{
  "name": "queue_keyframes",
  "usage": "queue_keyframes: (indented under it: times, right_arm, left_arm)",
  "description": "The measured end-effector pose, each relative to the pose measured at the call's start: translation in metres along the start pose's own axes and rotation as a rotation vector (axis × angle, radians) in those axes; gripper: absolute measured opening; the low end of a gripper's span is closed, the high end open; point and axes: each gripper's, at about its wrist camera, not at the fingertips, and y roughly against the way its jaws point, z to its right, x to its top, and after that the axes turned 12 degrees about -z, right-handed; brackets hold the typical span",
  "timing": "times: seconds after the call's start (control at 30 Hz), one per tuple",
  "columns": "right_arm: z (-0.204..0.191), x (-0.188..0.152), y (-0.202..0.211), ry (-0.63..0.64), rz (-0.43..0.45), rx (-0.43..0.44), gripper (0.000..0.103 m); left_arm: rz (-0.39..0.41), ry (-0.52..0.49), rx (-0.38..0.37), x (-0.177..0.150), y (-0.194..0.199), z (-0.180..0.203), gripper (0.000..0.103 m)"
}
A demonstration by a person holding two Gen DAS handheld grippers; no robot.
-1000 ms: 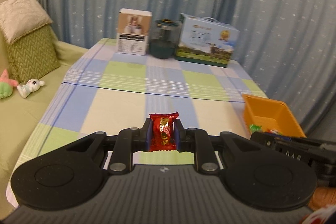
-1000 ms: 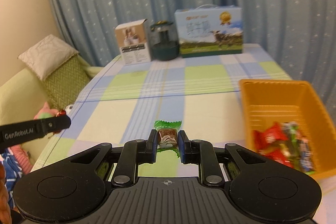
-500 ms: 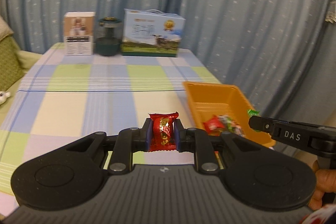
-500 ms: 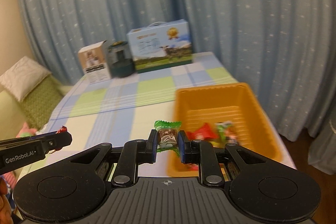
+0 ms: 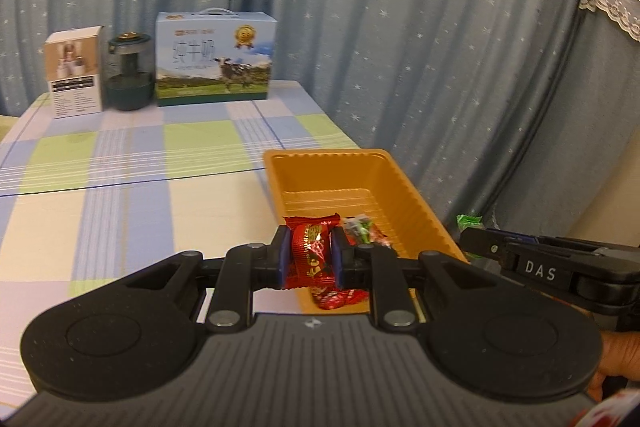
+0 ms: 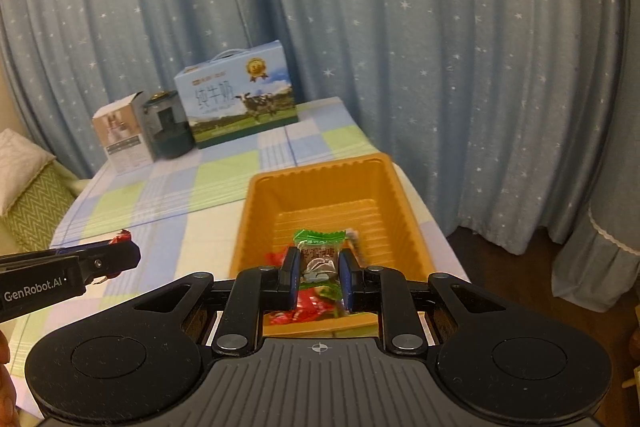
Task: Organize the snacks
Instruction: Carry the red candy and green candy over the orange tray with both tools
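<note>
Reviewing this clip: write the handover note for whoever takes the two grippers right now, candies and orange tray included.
Left gripper: shut on a red-wrapped candy, at the near left edge of the orange tray.
Right gripper: shut on a green-wrapped candy, over the tray's near end.
Tray sits at the table's right edge on the checked tablecloth; several red and green candies already lie in its near end.
Done: some candies binned, two more picked up.
Left: release both into the tray. Whether loose candies remain elsewhere cannot be seen here.
</note>
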Motion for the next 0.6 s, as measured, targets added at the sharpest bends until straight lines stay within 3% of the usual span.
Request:
queue_keyframes:
  times: [0.6]
  right_arm:
    - [0.024,0.015,-0.03,-0.021,-0.032,-0.015,0.021]
  left_arm:
    - [-0.064,-0.032,-0.058,0.02,-0.051,0.017,0.019]
